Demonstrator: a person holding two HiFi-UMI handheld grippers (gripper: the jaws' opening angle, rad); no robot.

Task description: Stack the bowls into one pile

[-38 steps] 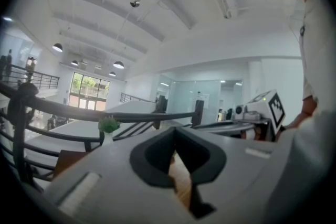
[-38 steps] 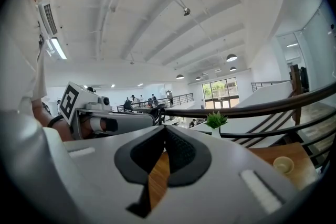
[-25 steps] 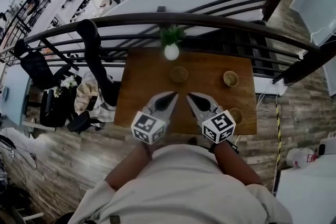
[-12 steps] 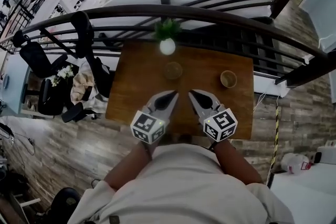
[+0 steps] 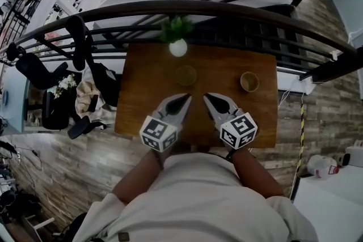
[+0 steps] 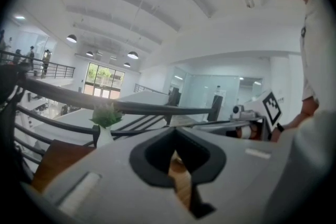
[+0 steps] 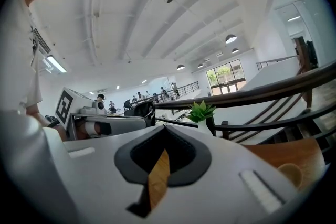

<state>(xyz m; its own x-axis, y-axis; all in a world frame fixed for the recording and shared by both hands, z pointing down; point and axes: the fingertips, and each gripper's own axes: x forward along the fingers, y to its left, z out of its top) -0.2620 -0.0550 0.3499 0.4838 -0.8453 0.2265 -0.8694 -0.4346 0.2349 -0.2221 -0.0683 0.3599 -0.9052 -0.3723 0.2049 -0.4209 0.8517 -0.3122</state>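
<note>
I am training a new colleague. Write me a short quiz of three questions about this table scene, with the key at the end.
1. How many bowls show on the table in the head view?
2. True or false: the left gripper holds a bowl.
3. What stands at the table's far edge? A) a plant in a white vase B) a mug C) a bottle

Key: 1. Two; the second stands further right. 2. False: its jaws are together and empty, like those of the right gripper. 3. A.

Brown wooden table [image 5: 142, 105], white vase with a green plant [image 5: 178, 47] at its 11 o'clock edge, tan bowl [image 5: 185, 75] just inward of the vase, second tan bowl [image 5: 249, 81] at 2 o'clock, well apart from the first.
</note>
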